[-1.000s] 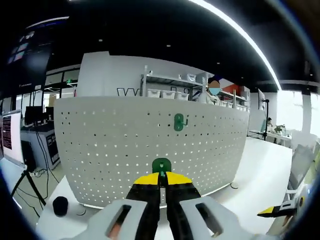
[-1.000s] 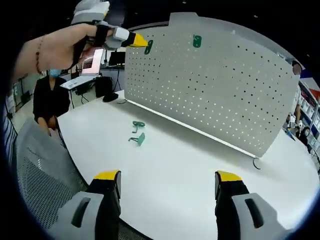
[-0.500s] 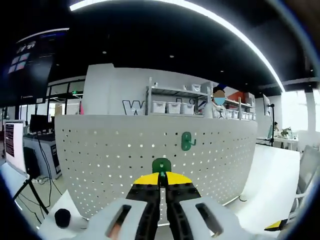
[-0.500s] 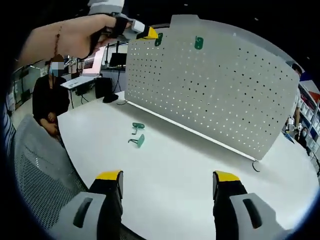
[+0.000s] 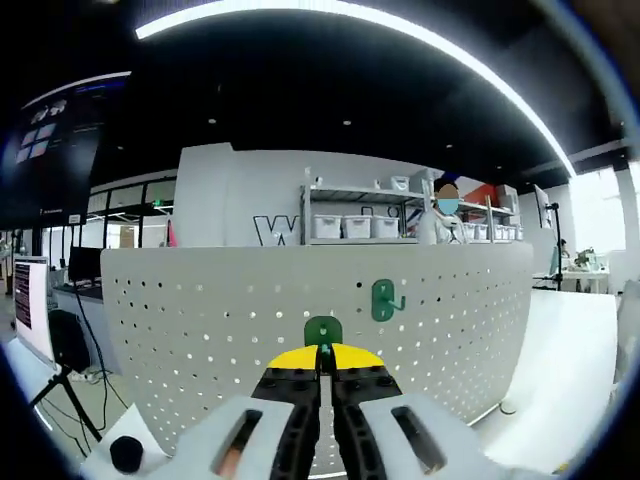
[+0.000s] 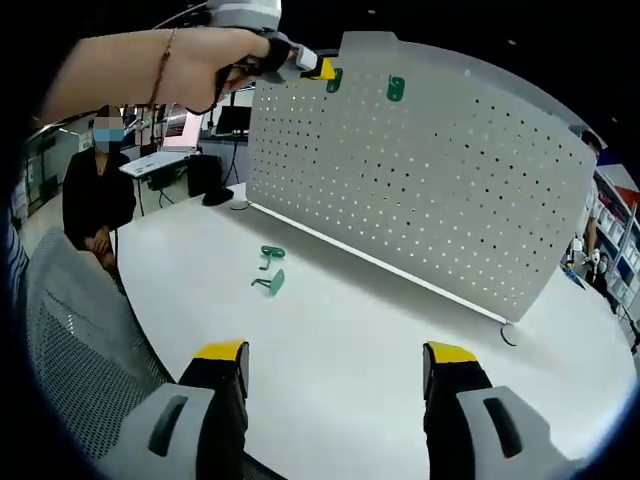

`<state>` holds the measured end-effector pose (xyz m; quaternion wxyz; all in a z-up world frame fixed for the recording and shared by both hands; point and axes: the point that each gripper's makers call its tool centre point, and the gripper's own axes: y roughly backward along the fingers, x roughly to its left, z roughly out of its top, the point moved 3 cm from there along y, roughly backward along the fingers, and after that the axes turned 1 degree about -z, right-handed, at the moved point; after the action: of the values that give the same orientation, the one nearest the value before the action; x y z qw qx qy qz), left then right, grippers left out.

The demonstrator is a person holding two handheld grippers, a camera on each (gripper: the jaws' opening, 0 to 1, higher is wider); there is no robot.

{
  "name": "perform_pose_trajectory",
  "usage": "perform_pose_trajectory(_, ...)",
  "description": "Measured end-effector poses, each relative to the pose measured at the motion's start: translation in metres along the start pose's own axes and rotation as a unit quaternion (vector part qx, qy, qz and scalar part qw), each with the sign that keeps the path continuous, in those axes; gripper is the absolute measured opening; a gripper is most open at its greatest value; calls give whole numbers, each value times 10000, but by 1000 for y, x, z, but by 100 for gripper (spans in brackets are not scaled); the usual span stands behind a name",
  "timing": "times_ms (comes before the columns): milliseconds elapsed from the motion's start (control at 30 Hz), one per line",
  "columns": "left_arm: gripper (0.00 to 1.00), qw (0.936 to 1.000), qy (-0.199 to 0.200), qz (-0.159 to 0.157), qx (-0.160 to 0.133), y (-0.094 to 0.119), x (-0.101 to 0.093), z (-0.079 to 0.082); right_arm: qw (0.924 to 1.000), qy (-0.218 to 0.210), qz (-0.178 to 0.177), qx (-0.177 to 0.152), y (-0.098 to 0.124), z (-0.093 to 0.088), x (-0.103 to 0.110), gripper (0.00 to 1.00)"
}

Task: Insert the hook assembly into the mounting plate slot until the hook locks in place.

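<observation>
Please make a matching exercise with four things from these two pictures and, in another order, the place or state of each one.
Things:
1. left gripper
2. right gripper
3. mounted hook
4. two loose hooks

Places or states:
A. lying on the white table
B. open, holding nothing
C. hanging on the pegboard
D. shut on a green hook

Pairs: 1-D, 2-B, 3-C, 4-A
</observation>
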<state>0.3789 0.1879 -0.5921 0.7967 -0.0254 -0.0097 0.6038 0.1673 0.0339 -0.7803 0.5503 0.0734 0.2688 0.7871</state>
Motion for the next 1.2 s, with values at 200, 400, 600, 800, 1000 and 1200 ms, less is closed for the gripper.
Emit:
perform_pose_trajectory(200,1,9996,-169,141,-196,-17,-5,7,10000,-19,-33,-44,1,1,-2,67)
perform_pose_trajectory(400,1,9985,-327,225,-364,-35,-9,14,10000,-39,-38,-61,1,2,-2,66)
perform_pose_trajectory(600,1,9982,-319,324,-392,-46,-9,12,9999,-92,-42,-87,1,2,-3,65)
perform_pose_trajectory(800,1,9979,-305,390,-423,-52,-11,12,9999,-107,-23,-98,1,3,-3,64)
perform_pose_trajectory(1000,1,9974,-318,470,-448,-55,-11,14,9999,-111,24,-98,1,3,-1,64)
perform_pose_trajectory(1200,1,9971,-318,530,-448,-56,-11,14,9999,-131,33,-89,1,3,-2,63)
